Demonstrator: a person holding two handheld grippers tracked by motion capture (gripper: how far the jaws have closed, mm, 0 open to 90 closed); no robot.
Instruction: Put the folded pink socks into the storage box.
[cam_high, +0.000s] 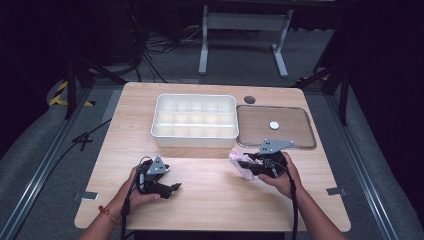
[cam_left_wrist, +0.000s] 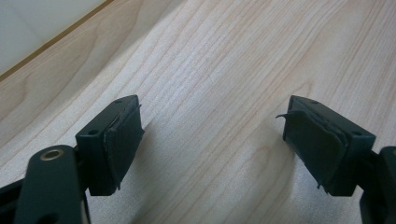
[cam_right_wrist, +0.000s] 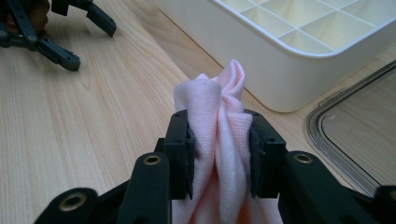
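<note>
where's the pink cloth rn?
The bunched pale pink cloth is clamped between the right gripper's jaws, right of centre in the high view, just in front of the white compartmented plastic box and beside the clear flat lid.

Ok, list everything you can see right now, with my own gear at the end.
table: 1, light wood, under everything
tray: 1, white, split into compartments, table's far middle
lid: 1, clear with a white knob in the middle, flat on the table to the right of the tray
cloth: 1, pale pink, bunched, clamped in the right gripper in front of the tray
hole: 1, dark, round, in the table behind the lid
frame: 1, white metal, on the floor beyond the table
left gripper: 1, black, jaws open over bare wood, near left
right gripper: 1, black, jaws shut on the cloth, near right
hands: 2, one on each gripper
</note>
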